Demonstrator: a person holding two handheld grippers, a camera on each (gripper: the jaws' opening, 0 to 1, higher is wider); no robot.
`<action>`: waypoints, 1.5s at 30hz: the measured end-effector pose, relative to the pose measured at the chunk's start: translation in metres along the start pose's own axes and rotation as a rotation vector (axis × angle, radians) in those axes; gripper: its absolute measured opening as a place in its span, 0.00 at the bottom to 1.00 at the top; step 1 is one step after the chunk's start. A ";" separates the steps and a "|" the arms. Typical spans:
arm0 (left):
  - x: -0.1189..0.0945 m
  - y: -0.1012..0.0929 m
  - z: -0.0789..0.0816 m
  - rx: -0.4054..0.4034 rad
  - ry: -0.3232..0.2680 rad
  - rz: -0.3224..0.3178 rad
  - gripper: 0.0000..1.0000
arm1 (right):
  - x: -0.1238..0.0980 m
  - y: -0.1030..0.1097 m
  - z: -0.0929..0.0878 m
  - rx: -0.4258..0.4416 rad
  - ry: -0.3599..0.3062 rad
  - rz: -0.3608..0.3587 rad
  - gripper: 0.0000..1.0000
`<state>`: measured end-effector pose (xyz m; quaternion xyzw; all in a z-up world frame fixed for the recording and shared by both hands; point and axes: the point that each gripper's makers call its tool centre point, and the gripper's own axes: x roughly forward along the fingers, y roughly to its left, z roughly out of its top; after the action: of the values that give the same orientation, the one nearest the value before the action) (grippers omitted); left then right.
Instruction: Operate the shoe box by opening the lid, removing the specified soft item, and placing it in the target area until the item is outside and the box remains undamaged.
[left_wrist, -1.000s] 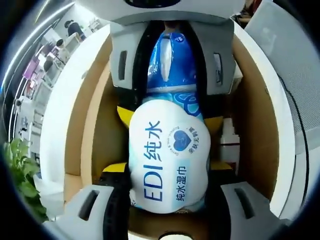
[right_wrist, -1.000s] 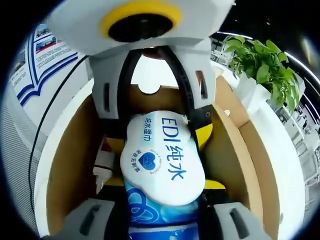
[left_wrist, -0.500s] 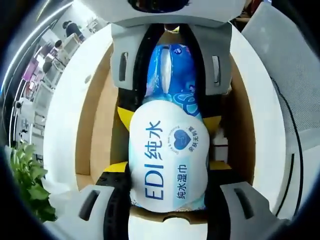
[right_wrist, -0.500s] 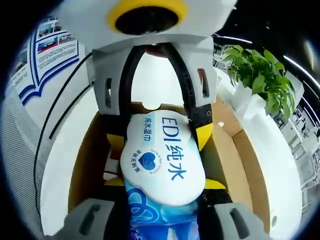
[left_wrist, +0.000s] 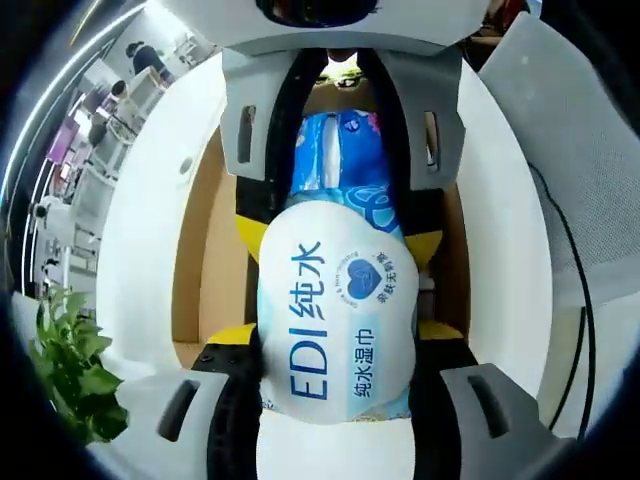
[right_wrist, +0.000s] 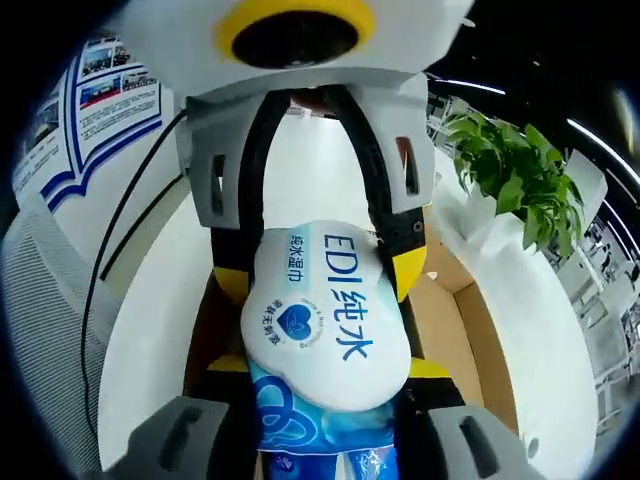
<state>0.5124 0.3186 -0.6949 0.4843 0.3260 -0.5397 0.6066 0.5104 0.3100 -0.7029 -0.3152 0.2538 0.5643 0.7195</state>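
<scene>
Against the earlier pictures, the open shoe box (left_wrist: 215, 270) takes up less of both views and more white bench (left_wrist: 140, 240) shows around it; the wet-wipe pack (left_wrist: 335, 310) holds the same place between the jaws in each view. The cameras have therefore moved away from the box with the pack.

The left gripper (left_wrist: 335, 405) has its jaws pressed against the sides of the near, white-labelled end of the pack. The right gripper (right_wrist: 325, 400) clamps the blue end. In the left gripper view the right gripper enters from the top; in the right gripper view the left gripper (right_wrist: 310, 240) enters likewise. The pack is suspended between the two grippers, above the box opening, with brown cardboard (right_wrist: 450, 310) visible beneath it on both sides.

Surroundings: a potted green plant (right_wrist: 510, 180) stands on the bench near the box. A black cable (left_wrist: 580, 290) runs across the bench on the opposite side. A wall poster (right_wrist: 100, 100) with blue lines shows in the right gripper view. The pack and jaws obscure most of the box interior.
</scene>
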 end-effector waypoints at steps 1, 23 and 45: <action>-0.002 0.001 0.001 0.000 0.001 0.003 0.58 | -0.002 0.000 0.001 -0.002 0.000 -0.001 0.49; -0.027 -0.005 0.055 -0.002 -0.035 0.000 0.58 | -0.058 0.002 -0.005 -0.003 0.010 -0.008 0.49; -0.022 -0.007 0.116 -0.006 -0.092 -0.009 0.58 | -0.113 0.003 -0.039 0.005 0.031 -0.015 0.49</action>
<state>0.4860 0.2179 -0.6394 0.4559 0.3014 -0.5630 0.6200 0.4806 0.2078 -0.6476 -0.3238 0.2639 0.5533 0.7207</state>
